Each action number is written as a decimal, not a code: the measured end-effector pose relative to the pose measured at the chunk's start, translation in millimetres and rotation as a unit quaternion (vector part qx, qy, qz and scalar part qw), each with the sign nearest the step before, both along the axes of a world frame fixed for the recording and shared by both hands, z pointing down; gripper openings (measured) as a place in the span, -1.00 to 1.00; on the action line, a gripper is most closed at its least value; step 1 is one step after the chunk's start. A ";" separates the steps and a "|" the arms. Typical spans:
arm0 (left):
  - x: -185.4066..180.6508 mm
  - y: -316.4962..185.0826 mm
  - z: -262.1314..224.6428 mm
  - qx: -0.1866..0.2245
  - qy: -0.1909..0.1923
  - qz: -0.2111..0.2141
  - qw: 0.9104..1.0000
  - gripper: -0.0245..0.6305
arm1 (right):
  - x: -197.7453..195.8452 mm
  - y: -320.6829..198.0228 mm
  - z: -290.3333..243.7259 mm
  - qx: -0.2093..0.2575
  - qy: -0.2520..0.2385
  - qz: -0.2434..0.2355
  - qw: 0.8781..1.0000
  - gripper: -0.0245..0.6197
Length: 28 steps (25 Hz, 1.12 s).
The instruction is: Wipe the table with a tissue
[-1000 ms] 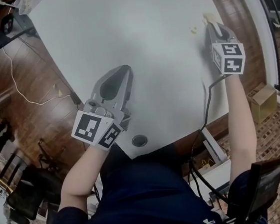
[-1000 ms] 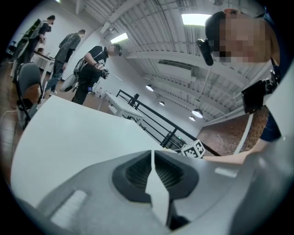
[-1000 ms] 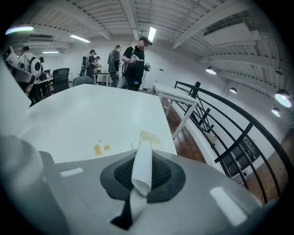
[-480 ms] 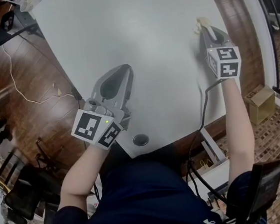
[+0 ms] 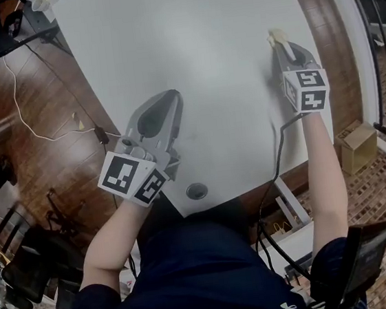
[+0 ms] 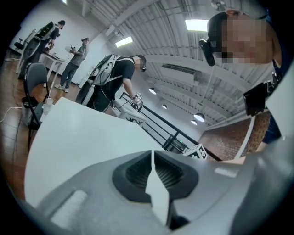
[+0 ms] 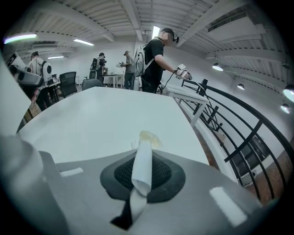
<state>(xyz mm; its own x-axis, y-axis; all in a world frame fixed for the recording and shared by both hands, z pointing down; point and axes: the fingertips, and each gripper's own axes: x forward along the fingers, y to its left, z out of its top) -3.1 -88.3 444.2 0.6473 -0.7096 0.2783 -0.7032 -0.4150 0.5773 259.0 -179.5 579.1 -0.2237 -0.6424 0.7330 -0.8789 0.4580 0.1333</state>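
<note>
Straight to the tissue (image 7: 142, 161): rolled into a slim white tube, pinched lengthwise between the 2 jaws of the right gripper (image 5: 283, 50). Clamped firmly there, jaws closed onto the roll, dark ribbed pads (image 7: 161, 176) either side of it. Poking out past the jaw ends, a crumpled, yellowish tip, low over the white table (image 5: 188, 47) and close to its right edge; touching or just above, hard to call. Trailing back from that gripper, a dark cable (image 5: 278, 154).

Over to the left gripper (image 5: 167, 98): lying on the table nearer the body, well apart from the tissue. Jaws brought together, with only a thin white wedge (image 6: 156, 193) in the seam between them; scrap of paper or table showing through, impossible to say. Near its marker cube (image 5: 133, 180), by the table's near edge, 1 round hole (image 5: 196, 191).

Beyond the table: brown wood floor (image 5: 43, 112), a cardboard box (image 5: 355, 147) on the right, a black railing (image 7: 229, 124), and several people (image 7: 156, 57) standing at the far end of the room.
</note>
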 end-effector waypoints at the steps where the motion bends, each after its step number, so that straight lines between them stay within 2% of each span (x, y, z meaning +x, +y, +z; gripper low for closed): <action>1: -1.3 1.0 -0.3 0.000 0.001 -0.001 1.000 -0.87 | -1.9 1.1 0.1 -0.001 -0.001 -0.001 1.000 -0.89; 28: -28.8 23.0 -10.4 0.003 0.009 -0.015 1.000 -0.87 | -58.8 29.4 4.8 -0.017 -0.013 -0.028 0.999 -0.89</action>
<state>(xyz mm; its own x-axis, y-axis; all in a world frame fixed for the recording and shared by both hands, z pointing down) -31.8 -65.2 433.8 0.6298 -0.7313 0.2619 -0.7054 -0.3973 0.5870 200.2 -150.1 583.8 -0.2788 -0.6027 0.7477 -0.8544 0.5112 0.0935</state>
